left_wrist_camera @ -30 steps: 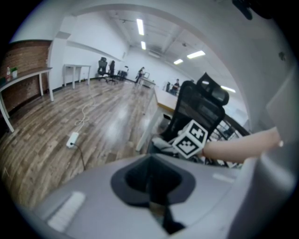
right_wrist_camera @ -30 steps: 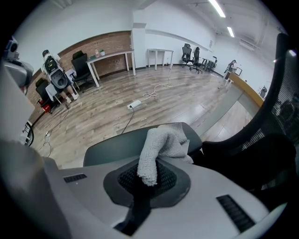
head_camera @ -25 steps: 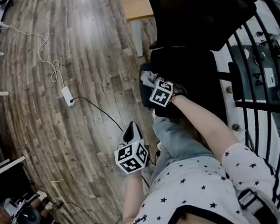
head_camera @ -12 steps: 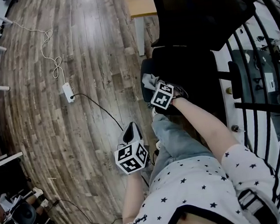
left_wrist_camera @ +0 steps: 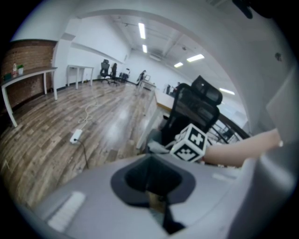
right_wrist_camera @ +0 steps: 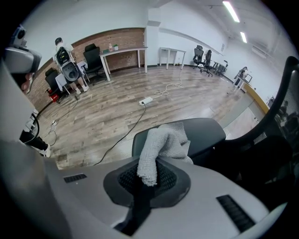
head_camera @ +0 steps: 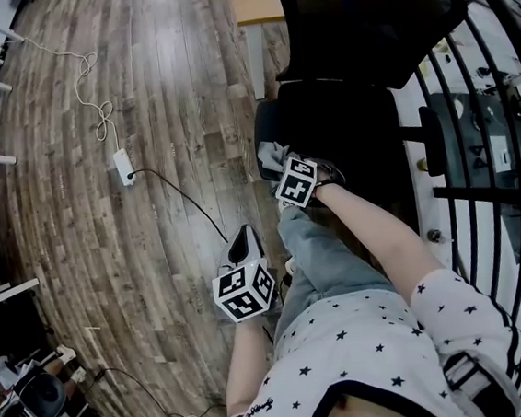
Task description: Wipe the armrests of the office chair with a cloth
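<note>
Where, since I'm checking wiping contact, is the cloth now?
In the right gripper view, the grey cloth is clamped in the right gripper, its free end lying on the black armrest just ahead.

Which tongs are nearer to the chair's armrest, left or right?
Right. The right tongs hold the cloth at the armrest; the left tongs hang apart, above the floor.

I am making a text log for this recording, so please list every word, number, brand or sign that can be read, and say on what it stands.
No readable text in any view.
Left cube and right cube: only black-and-white square marker patterns, no letters.
Cloth: plain, no label showing.
Small items on the far table: too small to read.
</note>
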Demonstrator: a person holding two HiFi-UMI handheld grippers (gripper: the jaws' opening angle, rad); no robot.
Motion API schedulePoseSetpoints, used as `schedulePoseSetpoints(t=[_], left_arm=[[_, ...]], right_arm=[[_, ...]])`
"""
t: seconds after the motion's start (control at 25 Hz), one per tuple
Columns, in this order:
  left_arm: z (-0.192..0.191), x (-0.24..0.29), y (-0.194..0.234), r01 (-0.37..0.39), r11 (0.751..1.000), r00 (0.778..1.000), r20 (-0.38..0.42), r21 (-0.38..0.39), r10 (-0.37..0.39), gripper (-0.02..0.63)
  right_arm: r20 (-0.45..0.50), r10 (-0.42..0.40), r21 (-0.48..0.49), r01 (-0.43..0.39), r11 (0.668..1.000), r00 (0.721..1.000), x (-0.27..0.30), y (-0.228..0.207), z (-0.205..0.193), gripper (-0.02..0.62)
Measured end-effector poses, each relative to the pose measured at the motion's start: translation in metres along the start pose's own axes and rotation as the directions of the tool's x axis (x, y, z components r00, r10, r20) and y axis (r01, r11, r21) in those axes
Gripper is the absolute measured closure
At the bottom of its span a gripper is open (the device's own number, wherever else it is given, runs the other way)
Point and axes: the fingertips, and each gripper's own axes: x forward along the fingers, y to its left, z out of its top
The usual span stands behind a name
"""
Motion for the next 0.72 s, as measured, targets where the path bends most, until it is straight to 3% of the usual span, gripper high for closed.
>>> schedulePoseSetpoints(t=[0.36, 0.72], left_arm=[[-0.018, -0.018, -0.006, -0.015, 1.0, 1.0, 0.009, 0.0, 0.015, 0.601], [-0.025, -0.042, -0.016, -0.012, 1.0, 0.999, 0.038, 0.02, 0.011, 0.601]], right_arm=[[-0.011, 0.043, -0.058, -0.043, 0.997, 0.999, -0.006, 0.035, -0.015, 0.569], [0.02, 0.023, -0.05, -0.022, 0.998, 1.0, -0.029, 0.052, -0.022, 0.569]])
